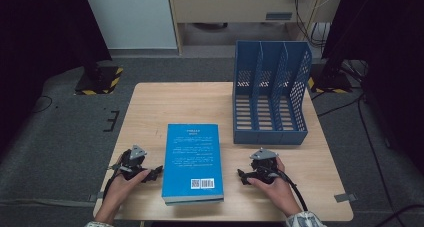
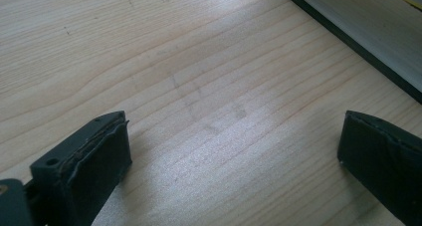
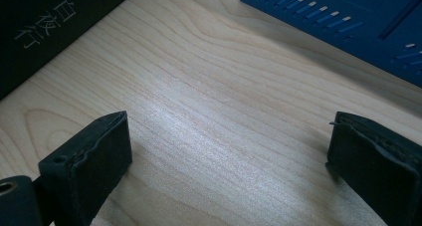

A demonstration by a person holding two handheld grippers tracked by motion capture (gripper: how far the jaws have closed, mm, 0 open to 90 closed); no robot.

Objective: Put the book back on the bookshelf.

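**Blue book flat between two open tools**

While both hands rest on the pale, fine-grained wooden counter, a thick rectangular book with a bright blue cover lies flat between them near the counter's front edge, its long side running away from the person. Small white print fills the upper part of that cover, too fine to read, and a white square code with a barcode beside it sits near the lower edge. The left tool, black with a grey three-cornered plate on top, lies just beside the book's left side with its jaws set wide and bare wood between them; the left gripper view shows the book's cream page block above a dark bottom cover. The right tool, of the same build, rests apart from the book's right side, jaws likewise spread wide on nothing. In the right gripper view the jaw pads look rubbery, with ragged edges, and the book's black spine carries pale Chinese characters, 白夜行. Beyond the right tool stands a blue plastic file rack with three upright compartments, perforated dividers and a slotted base.
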